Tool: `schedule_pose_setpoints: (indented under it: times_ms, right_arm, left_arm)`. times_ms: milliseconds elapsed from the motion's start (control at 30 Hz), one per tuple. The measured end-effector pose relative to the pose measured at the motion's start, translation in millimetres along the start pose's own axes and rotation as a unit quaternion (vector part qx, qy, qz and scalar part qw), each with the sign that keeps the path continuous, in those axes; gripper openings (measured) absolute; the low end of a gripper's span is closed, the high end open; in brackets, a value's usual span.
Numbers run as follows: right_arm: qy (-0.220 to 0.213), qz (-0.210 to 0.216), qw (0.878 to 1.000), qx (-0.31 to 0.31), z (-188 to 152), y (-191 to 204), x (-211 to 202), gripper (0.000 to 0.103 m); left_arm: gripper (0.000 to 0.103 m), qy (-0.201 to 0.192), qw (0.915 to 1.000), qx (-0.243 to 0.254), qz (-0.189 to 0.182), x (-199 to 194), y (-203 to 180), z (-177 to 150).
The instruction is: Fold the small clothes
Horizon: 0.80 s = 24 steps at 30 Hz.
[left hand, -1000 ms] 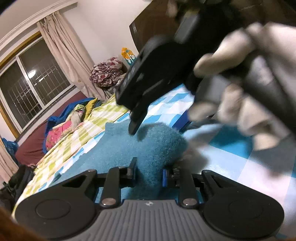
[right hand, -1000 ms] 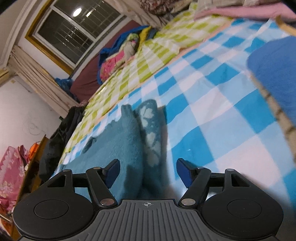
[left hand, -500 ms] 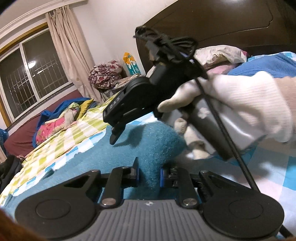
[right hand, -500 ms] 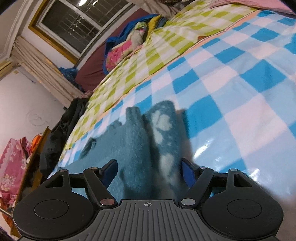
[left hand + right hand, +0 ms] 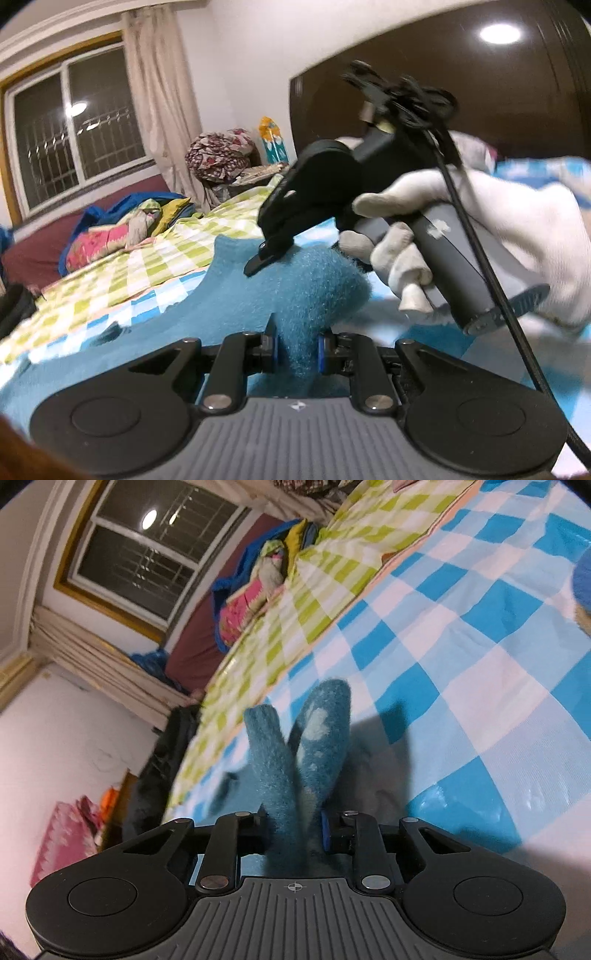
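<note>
A fuzzy teal garment (image 5: 295,291) lies on the blue-and-white checked bed sheet (image 5: 461,672). My left gripper (image 5: 295,349) is shut on a bunched fold of it, lifted off the sheet. In the right wrist view the same garment (image 5: 291,760) shows two upright ends, one with pale cloud marks. My right gripper (image 5: 295,830) is shut on them. In the left wrist view the right gripper (image 5: 273,251) is held by a white-gloved hand (image 5: 480,229), its tip on the garment's top edge.
A green-and-white checked blanket (image 5: 147,266) covers the bed's far side. A pile of colourful bedding (image 5: 122,229) lies by the window. A dark headboard (image 5: 443,92) stands at the back right. A blue folded cloth (image 5: 581,579) lies at the right edge.
My right gripper has closed from open onto the teal garment's two ends and lifted them. My left gripper has stayed shut on its fold and tilted upward.
</note>
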State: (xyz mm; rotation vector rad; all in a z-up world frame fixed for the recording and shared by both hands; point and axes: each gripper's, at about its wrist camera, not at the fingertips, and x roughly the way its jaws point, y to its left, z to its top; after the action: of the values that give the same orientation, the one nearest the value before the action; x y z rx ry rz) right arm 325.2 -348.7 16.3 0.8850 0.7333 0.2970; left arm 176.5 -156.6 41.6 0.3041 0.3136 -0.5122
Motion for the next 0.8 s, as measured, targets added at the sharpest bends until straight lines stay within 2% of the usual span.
schedule_pose_setpoints:
  times_ms: [167,333,600,800]
  right_arm:
    - [-0.013,0.0,1.0,-0.009,0.0,32.8,-16.2,0.023]
    - [-0.022,0.011,1.0,-0.016,-2.2,71.7,-15.6,0.023]
    - [-0.024,0.032,0.999,-0.029,-16.9,140.2,14.9,0.023]
    - [-0.012,0.036,0.998,-0.048,-39.5,191.8,58.0,0.023]
  left_arm:
    - [0.024,-0.024,0.9981,-0.056,-0.007,-21.4,20.5,11.5]
    - [0.024,-0.046,0.9922,-0.116,-0.004,-42.1,57.2,20.0]
    - [0.024,-0.081,0.9804,-0.178,0.022,-75.7,119.0,14.6]
    - [0.024,-0.095,0.9678,-0.226,0.058,-96.2,176.8,-7.1]
